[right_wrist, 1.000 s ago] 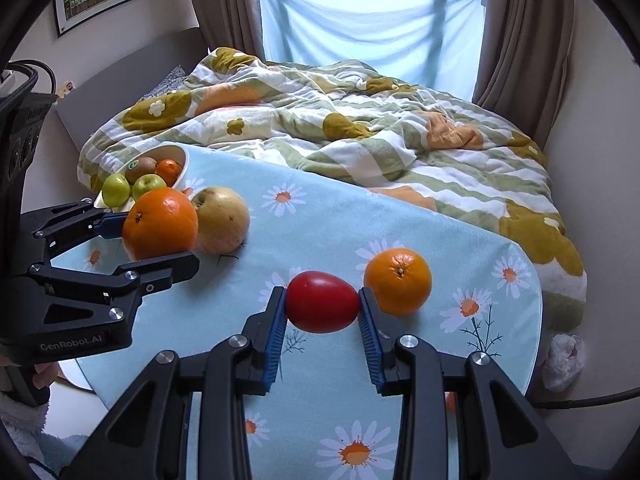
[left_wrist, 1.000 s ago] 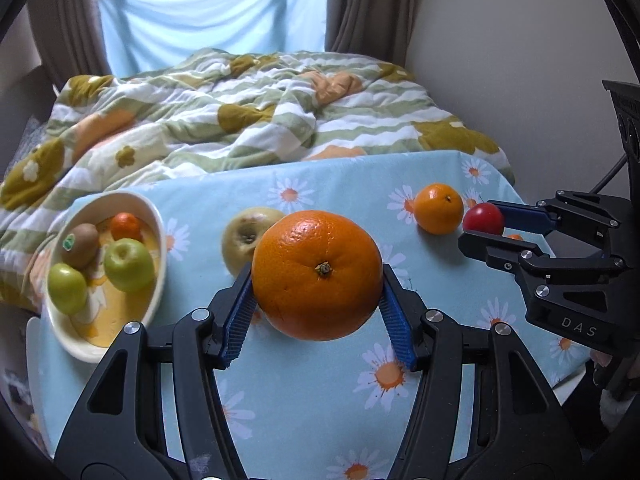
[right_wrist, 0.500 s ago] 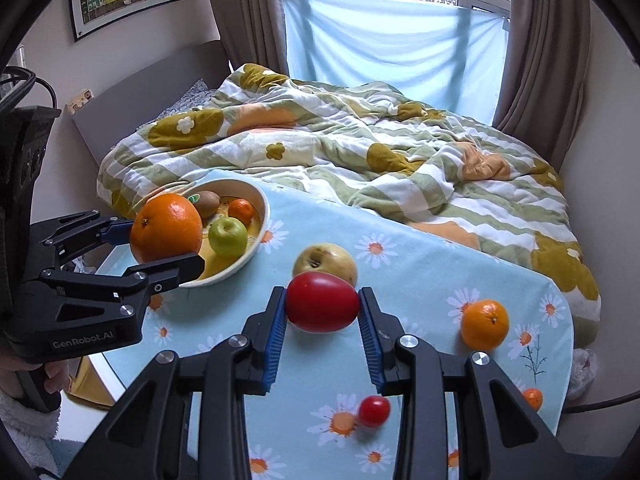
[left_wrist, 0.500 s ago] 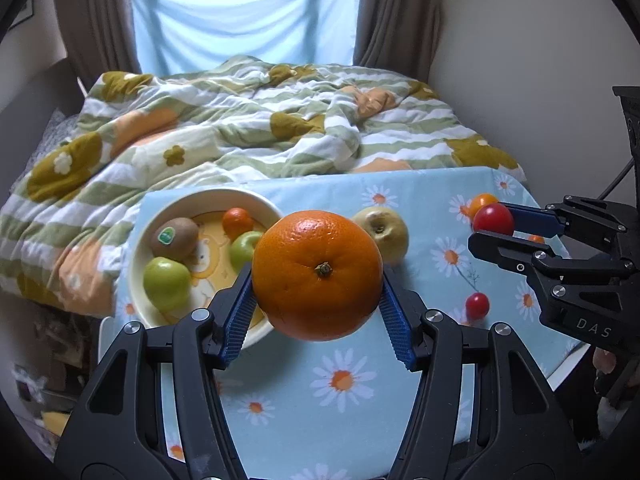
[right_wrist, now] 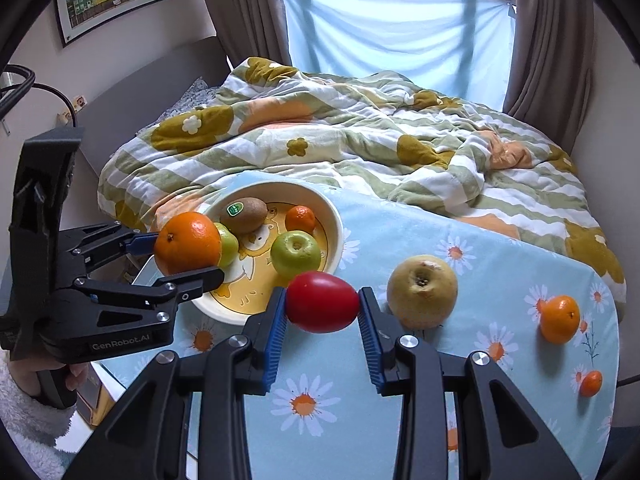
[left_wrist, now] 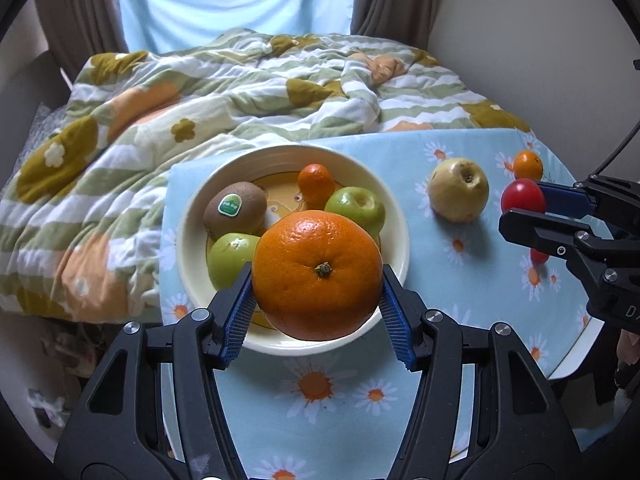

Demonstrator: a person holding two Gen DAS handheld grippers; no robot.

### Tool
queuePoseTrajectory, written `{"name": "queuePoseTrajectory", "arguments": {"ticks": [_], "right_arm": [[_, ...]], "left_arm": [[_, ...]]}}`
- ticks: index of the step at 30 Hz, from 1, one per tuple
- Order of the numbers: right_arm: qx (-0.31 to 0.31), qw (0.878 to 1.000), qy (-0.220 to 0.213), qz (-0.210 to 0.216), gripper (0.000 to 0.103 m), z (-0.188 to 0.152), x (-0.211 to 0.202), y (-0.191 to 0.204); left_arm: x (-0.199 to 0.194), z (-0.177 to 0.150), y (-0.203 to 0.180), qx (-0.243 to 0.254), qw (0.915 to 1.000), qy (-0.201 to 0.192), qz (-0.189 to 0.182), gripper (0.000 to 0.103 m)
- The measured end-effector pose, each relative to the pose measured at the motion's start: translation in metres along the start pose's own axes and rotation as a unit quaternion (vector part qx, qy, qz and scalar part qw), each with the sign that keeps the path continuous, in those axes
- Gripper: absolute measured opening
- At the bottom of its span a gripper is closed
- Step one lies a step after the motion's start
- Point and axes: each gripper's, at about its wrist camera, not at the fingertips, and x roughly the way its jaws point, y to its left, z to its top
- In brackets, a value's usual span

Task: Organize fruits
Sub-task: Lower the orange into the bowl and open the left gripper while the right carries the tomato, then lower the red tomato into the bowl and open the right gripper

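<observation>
I've got the big orange (left_wrist: 317, 274) clamped in the left gripper (left_wrist: 316, 300), blue pads on both flanks, stem end facing the camera. The right gripper (right_wrist: 322, 312) is pinched tight on the red tomato (right_wrist: 322, 297), long axis across the pads.

In the left wrist view the orange hangs over the bowl (left_wrist: 192, 216), at its 6 o'clock rim. Already inside: kiwi (left_wrist: 235, 210) at 10, small mandarin (left_wrist: 316, 180) at 12, green apples at 2 (left_wrist: 356, 208) and 8 (left_wrist: 230, 252). My judgement: the free spot is bowl centre to 5 o'clock, so I'd lower there and open only once the orange is low, otherwise it knocks the apples or rolls over the rim.

In the right wrist view the tomato sits off the bowl's 5 o'clock edge. I'd hold it back until the left is clear; both grippers over one bowl risks a clash. Tomato is soft, so no extra squeeze.

Still on the cloth: yellow pear-like fruit (right_wrist: 422, 290), mandarin (right_wrist: 560, 319), tiny orange one (right_wrist: 591, 383).
</observation>
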Motion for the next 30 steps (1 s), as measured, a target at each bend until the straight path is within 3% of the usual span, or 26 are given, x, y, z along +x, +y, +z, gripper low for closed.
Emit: {"name": "queuePoseTrajectory", "arguments": {"ticks": [12, 17, 19, 21, 23, 30], "right_arm": [[0.059, 0.998, 0.010, -0.032, 0.033, -0.005, 0.024, 0.005], [0.066, 0.997, 0.014, -0.041, 0.033, -0.007, 0.024, 0.002], [0.066, 0.997, 0.016, -0.043, 0.033, -0.007, 0.024, 0.001], [0.066, 0.997, 0.016, -0.044, 0.033, -0.006, 0.023, -0.002], [0.066, 0.997, 0.016, -0.044, 0.033, -0.005, 0.022, -0.005], [0.063, 0.997, 0.020, -0.028, 0.033, 0.003, 0.022, -0.009]], "left_arm": [[0.036, -0.008, -0.004, 0.088, 0.9953, 0.022, -0.034, 0.065], [0.044, -0.008, -0.010, 0.095, 0.9942, 0.031, -0.039, 0.066], [0.042, -0.008, -0.010, 0.090, 0.9947, 0.027, -0.040, 0.075], [0.035, -0.008, -0.010, 0.082, 0.9958, 0.014, -0.038, 0.103], [0.025, -0.008, -0.009, 0.075, 0.9966, -0.003, -0.034, 0.103], [0.006, -0.009, 0.003, 0.039, 0.9989, -0.006, -0.025, 0.103]]}}
